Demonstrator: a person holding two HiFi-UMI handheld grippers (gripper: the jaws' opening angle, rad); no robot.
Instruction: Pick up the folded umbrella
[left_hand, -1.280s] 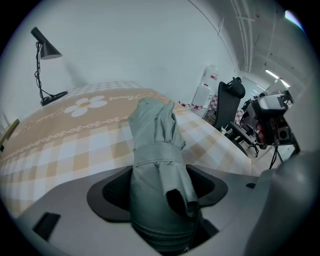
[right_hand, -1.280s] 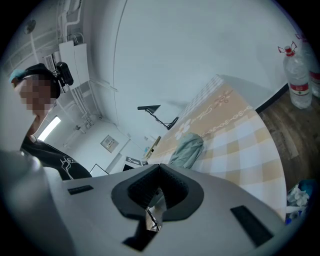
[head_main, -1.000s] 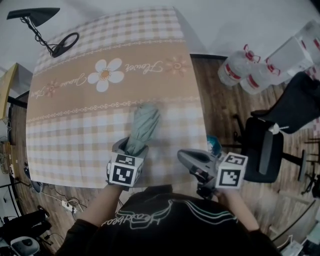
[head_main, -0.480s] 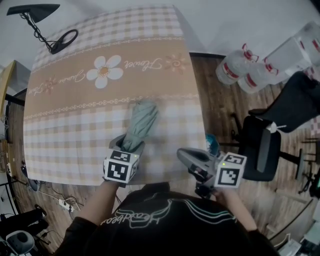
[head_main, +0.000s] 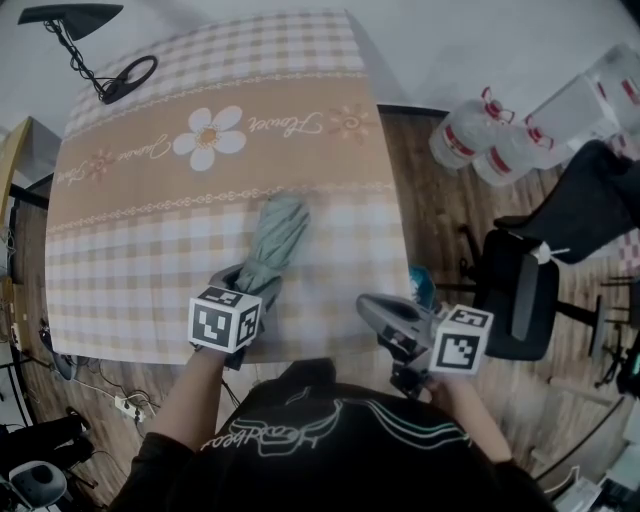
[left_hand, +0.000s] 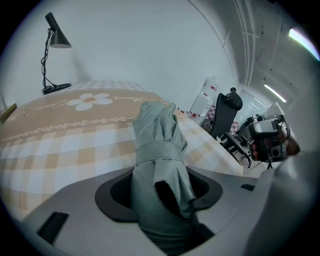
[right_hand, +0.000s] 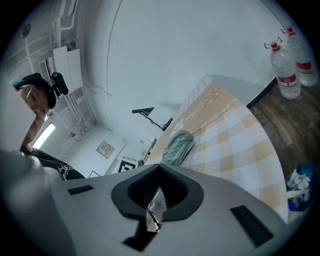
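Observation:
The folded grey-green umbrella (head_main: 274, 235) lies on the checked tablecloth (head_main: 150, 250), strapped round its middle, its far end pointing toward the flower print. My left gripper (head_main: 251, 284) is round its near end. In the left gripper view the umbrella (left_hand: 159, 160) fills the gap between the jaws, which are closing, and its fabric touches both sides. My right gripper (head_main: 368, 308) hovers off the table's near right corner, shut with nothing in it. The right gripper view shows the umbrella (right_hand: 178, 146) off to its left on the table.
A black desk lamp (head_main: 100, 65) stands at the table's far left corner. Large water bottles (head_main: 480, 140) and a black office chair (head_main: 530, 290) stand on the wooden floor to the right. A small blue bin (head_main: 425, 287) sits by the table's right edge.
My left gripper has shifted a little to the left and rolled, and its jaws have narrowed round the umbrella's near end. The right gripper has stayed put.

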